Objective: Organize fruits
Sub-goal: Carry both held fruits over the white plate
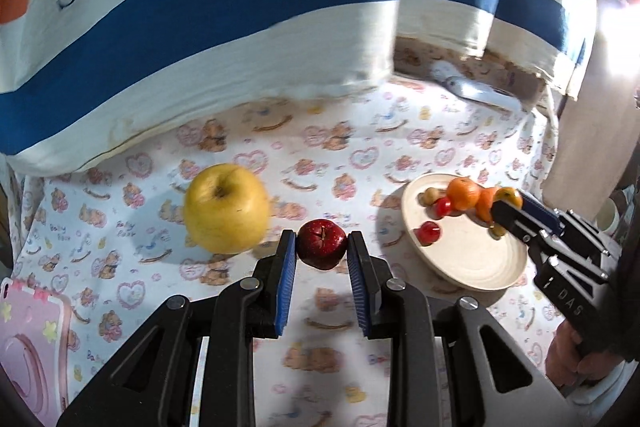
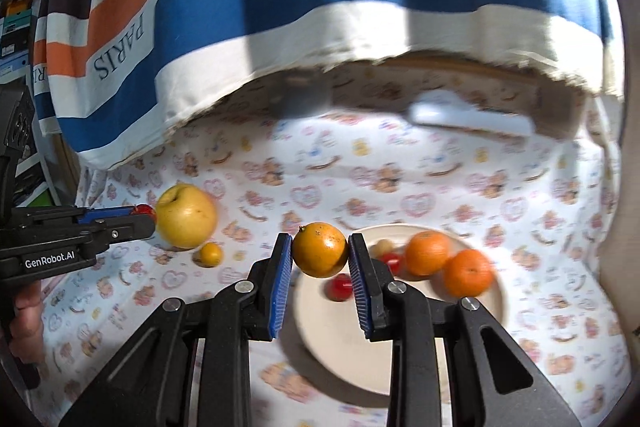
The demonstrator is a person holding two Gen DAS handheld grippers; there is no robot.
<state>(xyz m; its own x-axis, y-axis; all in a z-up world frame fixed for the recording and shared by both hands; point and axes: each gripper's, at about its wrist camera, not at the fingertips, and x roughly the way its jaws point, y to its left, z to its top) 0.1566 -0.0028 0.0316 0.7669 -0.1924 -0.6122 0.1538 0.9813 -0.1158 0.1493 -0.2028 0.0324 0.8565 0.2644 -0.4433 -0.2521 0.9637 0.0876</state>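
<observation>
My left gripper (image 1: 322, 247) is shut on a small dark red apple (image 1: 322, 243), held above the patterned cloth. A big yellow apple (image 1: 226, 207) lies just left of it. My right gripper (image 2: 319, 254) is shut on a yellow-orange citrus fruit (image 2: 320, 254), held over the left part of a cream plate (image 2: 344, 339). On the plate lie two oranges (image 2: 428, 251), small red fruits (image 2: 341, 287) and a small tan fruit (image 2: 383, 247). A small yellow fruit (image 2: 210, 254) sits on the cloth beside the yellow apple (image 2: 186, 215). The left wrist view shows the right gripper (image 1: 510, 205) over the plate (image 1: 472, 263).
Large striped cushions (image 1: 208, 27) marked PARIS lean over the far side of the cloth. A pale blue-white object (image 1: 480, 93) lies under them at the back. A pink tray (image 1: 28, 347) lies at the near left. A hand (image 1: 576, 359) holds the right gripper's handle.
</observation>
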